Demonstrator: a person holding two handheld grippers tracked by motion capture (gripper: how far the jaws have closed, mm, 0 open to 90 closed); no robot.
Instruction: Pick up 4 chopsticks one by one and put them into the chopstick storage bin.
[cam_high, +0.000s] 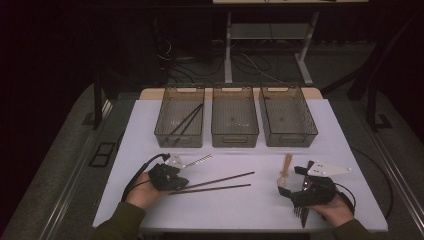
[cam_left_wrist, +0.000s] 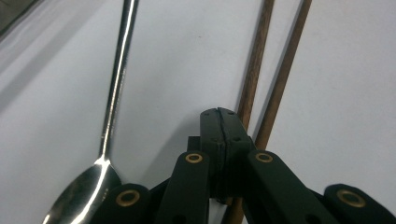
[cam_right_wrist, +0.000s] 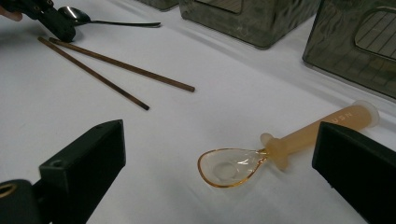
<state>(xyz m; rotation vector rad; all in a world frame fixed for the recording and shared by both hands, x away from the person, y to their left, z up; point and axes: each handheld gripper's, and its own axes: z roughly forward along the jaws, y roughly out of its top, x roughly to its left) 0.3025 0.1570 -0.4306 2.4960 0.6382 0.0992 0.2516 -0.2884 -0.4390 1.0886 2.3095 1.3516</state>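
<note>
While L gripper (cam_high: 181, 181) sits closed by chopsticks (cam_high: 220, 183), gripping nothing, R gripper (cam_right_wrist: 219, 154) gapes over amber spoon (cam_right_wrist: 280, 147), apparently pre-pickup for sorting bins (cam_high: 179, 140).

Dim high view with dark surroundings; gripper views are brighter, softly blurred up close, with faint shadows.

The person wears long olive-green sleeves (cam_high: 117, 222) that end at the wrists. Each hand carries black plastic tongs. The left tongs (cam_high: 184, 178) have a thin black cable that loops out behind them and a pale grey three-cornered plate on top. The right tongs (cam_high: 290, 187) have the same kind of grey plate, with small dark holes in it. In the left gripper view, the black link arms (cam_left_wrist: 187, 186) of the tongs have round brass-coloured rivets at the joints, and the flat black pads have small sunken screws.
</note>
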